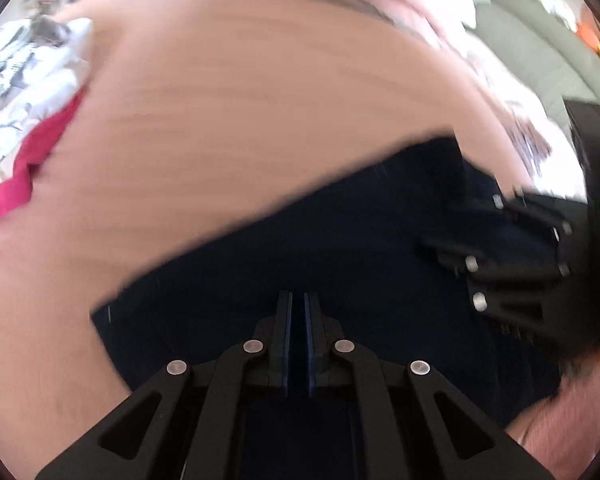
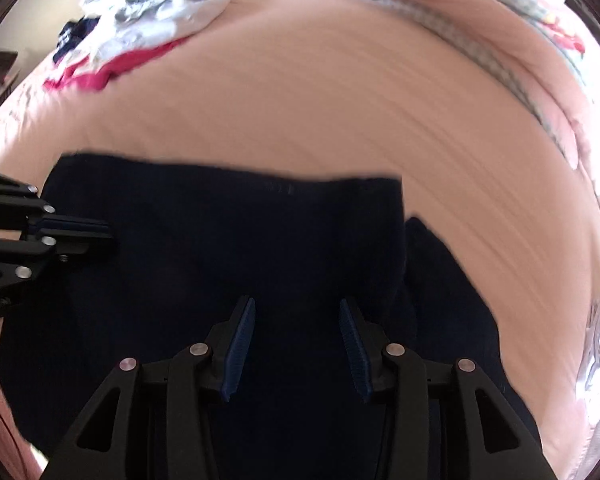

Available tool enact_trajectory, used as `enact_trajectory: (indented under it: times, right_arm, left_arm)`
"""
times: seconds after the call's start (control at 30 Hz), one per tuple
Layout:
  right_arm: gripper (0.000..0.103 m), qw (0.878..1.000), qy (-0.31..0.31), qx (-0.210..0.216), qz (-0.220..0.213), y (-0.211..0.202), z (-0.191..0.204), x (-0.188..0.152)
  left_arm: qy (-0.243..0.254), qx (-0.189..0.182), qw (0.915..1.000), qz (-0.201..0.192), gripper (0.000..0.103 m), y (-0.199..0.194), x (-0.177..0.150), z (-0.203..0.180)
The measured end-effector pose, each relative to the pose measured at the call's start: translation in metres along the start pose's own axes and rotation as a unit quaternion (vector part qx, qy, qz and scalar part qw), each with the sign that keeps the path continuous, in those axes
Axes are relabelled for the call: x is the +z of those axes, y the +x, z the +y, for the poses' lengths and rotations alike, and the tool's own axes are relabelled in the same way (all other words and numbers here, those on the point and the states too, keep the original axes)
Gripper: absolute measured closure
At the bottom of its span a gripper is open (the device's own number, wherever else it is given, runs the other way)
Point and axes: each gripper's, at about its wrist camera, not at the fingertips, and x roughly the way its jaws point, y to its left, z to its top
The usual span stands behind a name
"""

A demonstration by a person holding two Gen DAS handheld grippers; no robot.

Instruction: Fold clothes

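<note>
A dark navy garment (image 1: 300,240) lies spread flat on the peach bed sheet (image 1: 260,120). In the right wrist view this garment (image 2: 220,240) shows a straight far edge and a folded layer on its right. My left gripper (image 1: 298,300) hovers over the cloth with its blue pads shut; I see nothing gripped between them. It also enters the right wrist view as the left gripper (image 2: 102,232) above the garment's left part. My right gripper (image 2: 297,302) is open above the middle of the garment, with nothing between its pads. In the left wrist view the right gripper (image 1: 460,276) is blurred.
A pile of white and grey printed clothes (image 2: 156,12) with a magenta garment (image 2: 88,74) under it lies at the bed's far left. Checked cloth (image 2: 480,48) runs along the far right edge. A grey-green cushion (image 1: 540,52) stands beyond the bed. A person's hand (image 1: 572,420) shows at lower right.
</note>
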Motion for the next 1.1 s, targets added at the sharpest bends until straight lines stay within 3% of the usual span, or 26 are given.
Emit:
enact_trajectory:
  times: [0.07,0.23,0.37,0.4,0.5,0.67,0.87,0.97,1.1]
  right_arm:
    - [0.060,0.999,0.036,0.003,-0.019,0.004,-0.008,0.014]
    - [0.062,0.995,0.083,0.011,-0.047,0.015,-0.025,0.042]
    - [0.062,0.995,0.072,-0.023,-0.057,0.020,-0.035,0.070]
    - [0.062,0.995,0.080,-0.026,-0.055,0.018,-0.040,0.075]
    - [0.062,0.989,0.121,0.023,-0.085,-0.017,-0.061,0.076]
    - [0.062,0.985,0.145,0.034,-0.085,-0.062,-0.049,0.028]
    - [0.061,0.980,0.194,0.018,-0.042,-0.083,-0.027,-0.086]
    - [0.060,0.975,0.219,0.024,-0.020,-0.077,-0.027,-0.123]
    - [0.059,0.980,0.199,0.024,0.013,-0.064,-0.022,-0.154]
  left_arm:
    - [-0.015,0.006,0.9993,-0.034,0.099,0.003,0.003,0.003]
    - [-0.004,0.029,0.9983,-0.050,0.098,0.003,0.008,0.011]
    - [-0.078,0.084,0.9856,-0.124,0.098,-0.023,0.009,0.039]
    - [-0.089,0.072,0.9860,-0.121,0.098,-0.026,0.011,0.047]
    - [-0.091,0.034,0.9899,-0.103,0.098,-0.036,0.013,0.055]
    - [-0.003,-0.013,0.9977,-0.066,0.098,-0.046,0.004,0.015]
    - [0.075,-0.030,0.9967,-0.012,0.098,-0.035,-0.034,-0.043]
    - [0.113,-0.005,0.9936,0.010,0.098,-0.032,-0.055,-0.062]
    - [0.112,0.045,0.9915,0.047,0.098,-0.037,-0.074,-0.062]
